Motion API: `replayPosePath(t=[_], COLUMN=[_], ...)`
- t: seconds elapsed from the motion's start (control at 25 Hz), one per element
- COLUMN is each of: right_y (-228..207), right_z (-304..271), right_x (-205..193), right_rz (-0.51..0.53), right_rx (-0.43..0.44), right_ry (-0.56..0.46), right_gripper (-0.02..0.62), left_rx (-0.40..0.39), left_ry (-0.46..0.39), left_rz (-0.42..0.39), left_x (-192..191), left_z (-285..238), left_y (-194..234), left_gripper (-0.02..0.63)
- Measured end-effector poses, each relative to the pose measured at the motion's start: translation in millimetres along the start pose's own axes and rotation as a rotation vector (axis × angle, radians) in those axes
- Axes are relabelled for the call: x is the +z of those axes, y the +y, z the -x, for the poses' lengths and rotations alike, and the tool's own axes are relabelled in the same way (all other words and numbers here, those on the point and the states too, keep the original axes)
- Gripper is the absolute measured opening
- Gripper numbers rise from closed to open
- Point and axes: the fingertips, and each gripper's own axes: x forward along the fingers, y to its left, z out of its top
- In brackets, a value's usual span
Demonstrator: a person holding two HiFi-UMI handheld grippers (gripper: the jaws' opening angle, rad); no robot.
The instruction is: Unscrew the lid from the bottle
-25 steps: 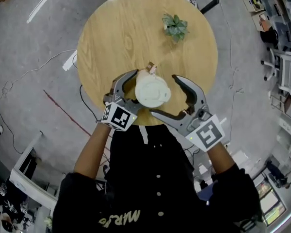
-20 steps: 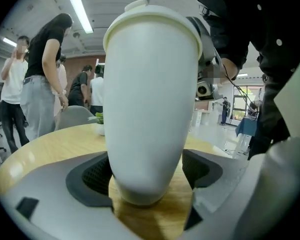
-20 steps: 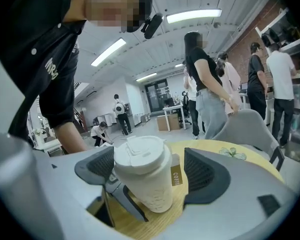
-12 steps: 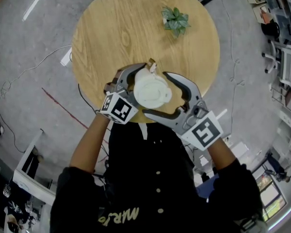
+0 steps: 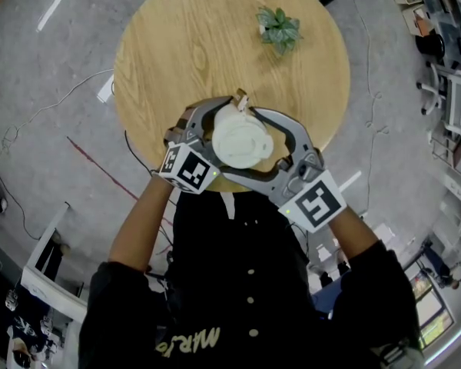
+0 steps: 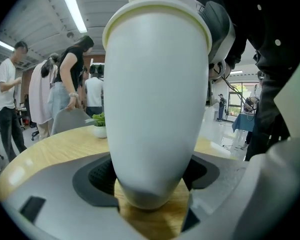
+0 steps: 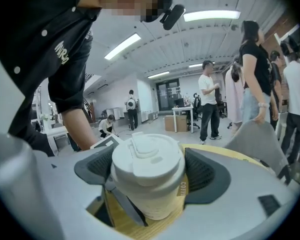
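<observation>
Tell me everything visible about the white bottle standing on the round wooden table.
The white tapered bottle looks like matte plastic, narrowing to a rounded base, and stands upright near the person's edge of the round wooden table. Its white lid, with a raised flip tab, is still on. The left gripper, its jaws just closing, pinches the lower body; the right gripper brackets the lid, pads apparently touching it.

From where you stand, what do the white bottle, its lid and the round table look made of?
The bottle: smooth matte white, probably plastic or coated paper. The lid: matte white plastic, judging by its moulded raised flap. The table: light wood or wood-look laminate; grain lines show.
</observation>
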Motion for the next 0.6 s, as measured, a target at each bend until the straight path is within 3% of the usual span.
replayPosePath(t=[0.08,0.24,0.32,0.44,0.6], right_y=[3.7,20.7,19.1,16.8,13.4], right_z=[-0.6,3.6,5.5,7.1,7.3], right_x=[1.1,-1.3,-2.3,-5.6,-12.6], right_rz=[0.040,0.168,0.168,0.118,0.073], right_rx=[0.086,0.409,0.510,0.526,0.424], right_ry=[0.008,0.022,0.022,0.047,0.093], right_gripper=[0.449,0.449,0.451,0.452,0.454], left_rx=[-0.031,-0.168,-0.218,-0.226,-0.221], left_ry=[0.006,0.012,0.021,0.021,0.025], left_rz=[-0.020,-0.104,-0.099,-0.085,-0.083], left_x=[-0.2,-0.3,0.3,1.2,1.2], left_z=[0.1,1.4,0.3,-1.1,-1.0], left_y=[-1.8,-11.5,-12.9,-13.9,-13.9], left_gripper=[0.370,0.368,0.368,0.370,0.370])
